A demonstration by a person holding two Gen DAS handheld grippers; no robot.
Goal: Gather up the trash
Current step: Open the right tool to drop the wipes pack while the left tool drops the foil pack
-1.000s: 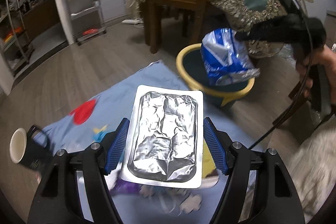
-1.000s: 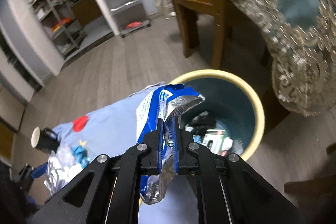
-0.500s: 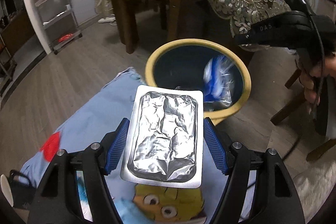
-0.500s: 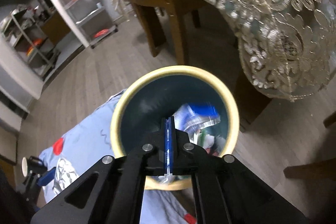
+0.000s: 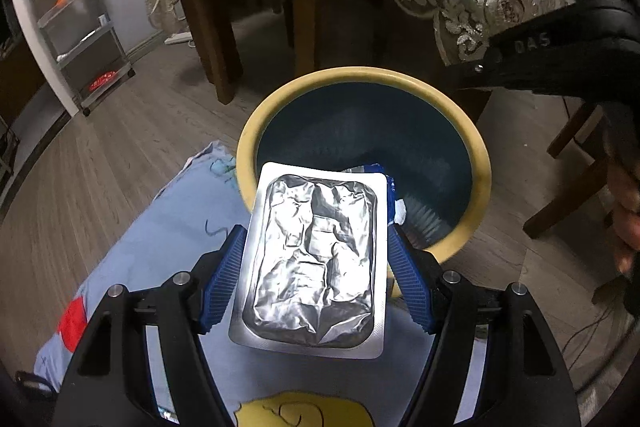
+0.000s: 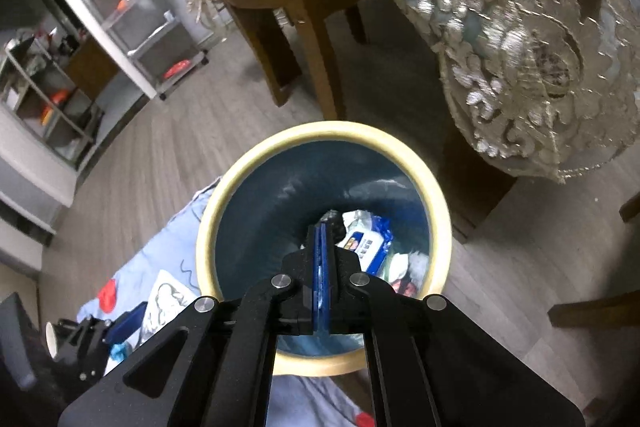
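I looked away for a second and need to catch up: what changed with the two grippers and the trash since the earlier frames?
The right gripper let go of the blue snack bag, which now lies inside the bin; its jaws have shut empty above the opening. The left gripper moved up to the bin's rim. It still clamps the foil pack, not yet released. The bin and blue cloth stayed put.

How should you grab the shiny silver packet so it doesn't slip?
Pinch the silver packet across its two long flat edges, coming from its near short end, as the left gripper does. The rim is flat and stiff; the puffy, crinkled middle would squash.
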